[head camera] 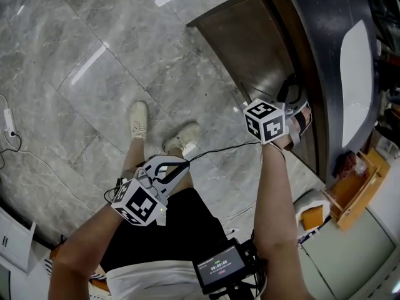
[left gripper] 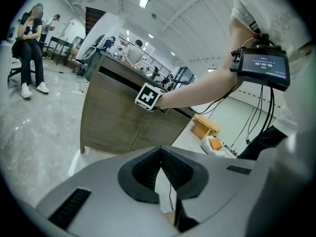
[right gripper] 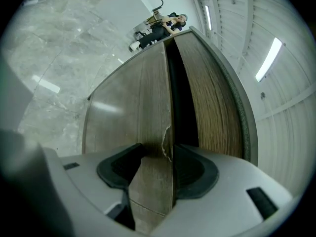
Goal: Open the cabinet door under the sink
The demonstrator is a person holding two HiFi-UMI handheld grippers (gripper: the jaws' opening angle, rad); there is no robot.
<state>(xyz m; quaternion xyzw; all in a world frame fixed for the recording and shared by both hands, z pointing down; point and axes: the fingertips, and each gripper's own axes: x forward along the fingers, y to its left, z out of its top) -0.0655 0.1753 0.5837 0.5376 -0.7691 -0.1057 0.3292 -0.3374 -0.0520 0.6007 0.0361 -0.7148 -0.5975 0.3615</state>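
Cabinet door (right gripper: 143,107): brown wood, smooth, bit shiny. Stands under dark grey counter (head camera: 328,49), over grey stone floor (head camera: 81,74). Door open a little, with dark gap between it and next wood panel (right gripper: 212,102). Small chip (right gripper: 167,135) on door's thin edge.

Right gripper (right gripper: 158,157) up at that edge. Jaws wide apart, door's edge between them.

Left gripper (head camera: 167,170) low by person's leg, near shoes (head camera: 139,120), well away from door. Jaws pressed together, nothing in them.

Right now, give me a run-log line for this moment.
cabinet door: ajar | right gripper: open, astride door edge | left gripper: shut, empty, away from door
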